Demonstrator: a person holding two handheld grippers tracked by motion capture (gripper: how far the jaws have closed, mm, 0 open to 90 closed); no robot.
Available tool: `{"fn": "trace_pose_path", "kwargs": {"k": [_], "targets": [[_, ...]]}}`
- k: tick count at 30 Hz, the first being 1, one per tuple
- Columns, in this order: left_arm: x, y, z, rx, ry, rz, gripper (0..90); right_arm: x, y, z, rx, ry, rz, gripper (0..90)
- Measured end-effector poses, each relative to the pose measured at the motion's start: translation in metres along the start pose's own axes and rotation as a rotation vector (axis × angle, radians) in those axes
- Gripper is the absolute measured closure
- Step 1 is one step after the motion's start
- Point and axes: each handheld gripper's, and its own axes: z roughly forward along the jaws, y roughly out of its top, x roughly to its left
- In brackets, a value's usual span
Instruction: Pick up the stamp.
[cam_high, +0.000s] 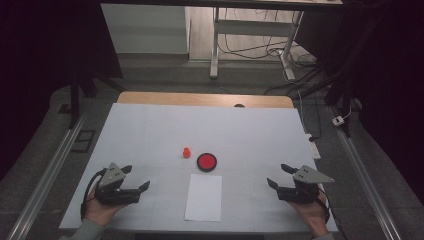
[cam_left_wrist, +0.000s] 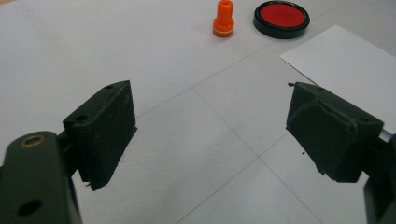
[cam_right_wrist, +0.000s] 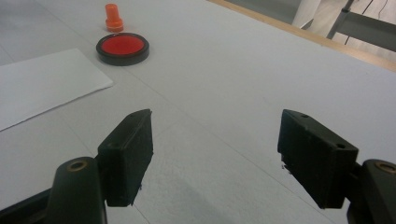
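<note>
item: orange stamp, upright mid-desk, just left of red ink pad; white sheet nearer. left gripper and right gripper both wide, empty, well apart from it. risk: small, narrow stamp would likely tip or skid under an off-centre pinch.

Worktop: white cover, bare wood strip along the far edge.
Floor beyond: tangled cables (by white desk legs).

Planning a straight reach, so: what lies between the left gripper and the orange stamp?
Nothing: in the left gripper view, only bare white table stretches from the open left gripper to the orange stamp.
</note>
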Motion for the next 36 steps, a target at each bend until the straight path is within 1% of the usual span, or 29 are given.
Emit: {"fn": "trace_pose_path", "kwargs": {"k": [7, 16, 19, 23, 34, 36], "targets": [[0.0, 0.002, 0.001, 0.001, 0.001, 0.006, 16.1, 0.0, 0.0, 0.0, 0.002, 0.002, 0.001, 26.5], [0.0, 0.009, 0.005, -0.003, 0.004, 0.016, 16.3, 0.001, 0.0, 0.002, 0.006, 0.006, 0.001, 26.9], [0.0, 0.014, 0.009, 0.001, 0.0, 0.027, 16.5, 0.001, 0.0, 0.002, 0.005, 0.007, -0.001, 26.9], [0.0, 0.017, 0.012, 0.004, -0.004, 0.033, 16.8, 0.001, 0.0, 0.001, 0.005, 0.006, 0.002, 27.0], [0.002, 0.028, 0.022, 0.009, -0.027, 0.034, 17.4, 0.003, 0.0, 0.001, 0.01, 0.006, -0.001, 27.3], [0.002, 0.031, 0.025, 0.016, -0.033, 0.04, 17.4, 0.003, 0.0, 0.001, 0.012, 0.005, -0.002, 27.3]]}}
